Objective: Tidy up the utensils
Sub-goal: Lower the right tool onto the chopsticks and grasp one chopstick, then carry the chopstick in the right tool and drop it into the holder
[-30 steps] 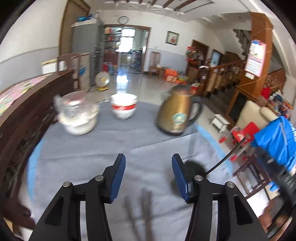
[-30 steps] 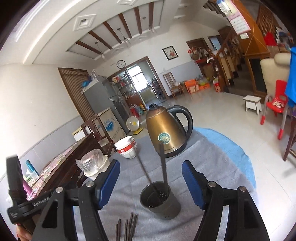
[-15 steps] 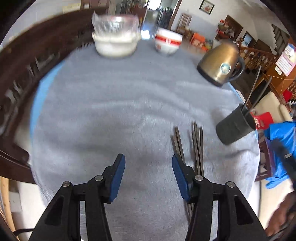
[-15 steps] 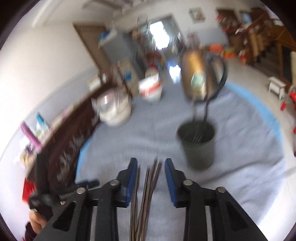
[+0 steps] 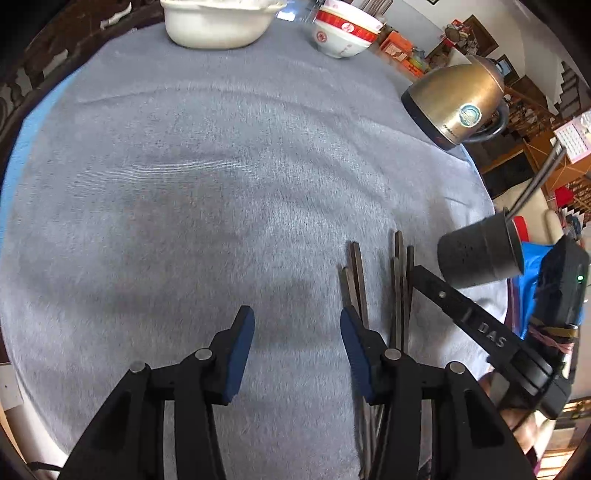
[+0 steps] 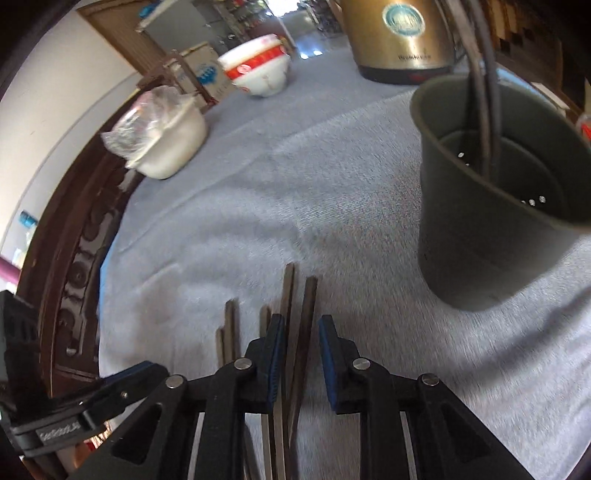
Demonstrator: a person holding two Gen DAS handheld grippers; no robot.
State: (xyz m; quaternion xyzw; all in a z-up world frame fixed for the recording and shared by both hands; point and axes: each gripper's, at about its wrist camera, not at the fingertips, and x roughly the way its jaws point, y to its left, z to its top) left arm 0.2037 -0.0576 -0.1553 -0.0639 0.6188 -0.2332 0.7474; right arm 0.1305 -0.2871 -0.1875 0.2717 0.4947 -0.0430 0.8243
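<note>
Several dark chopsticks (image 5: 400, 273) lie side by side on the grey cloth; they also show in the right wrist view (image 6: 308, 295). A dark grey holder cup (image 6: 487, 236) stands to their right with two chopsticks upright in it; it shows in the left wrist view (image 5: 480, 254) too. My right gripper (image 6: 301, 332) is low over the chopsticks, its jaws narrowed with one chopstick lying between them, a gap still on each side. My left gripper (image 5: 297, 325) is open and empty, just left of the chopsticks.
A gold kettle (image 5: 454, 107) stands at the back right. A red-and-white bowl (image 5: 343, 33) and a white pot (image 5: 218, 22) with a plastic bag stand at the back. A dark wooden bench (image 6: 74, 266) runs along the table's left edge.
Both grippers have tilted down and dropped toward the table. My right gripper has narrowed and come down over the chopsticks. The left gripper stays open.
</note>
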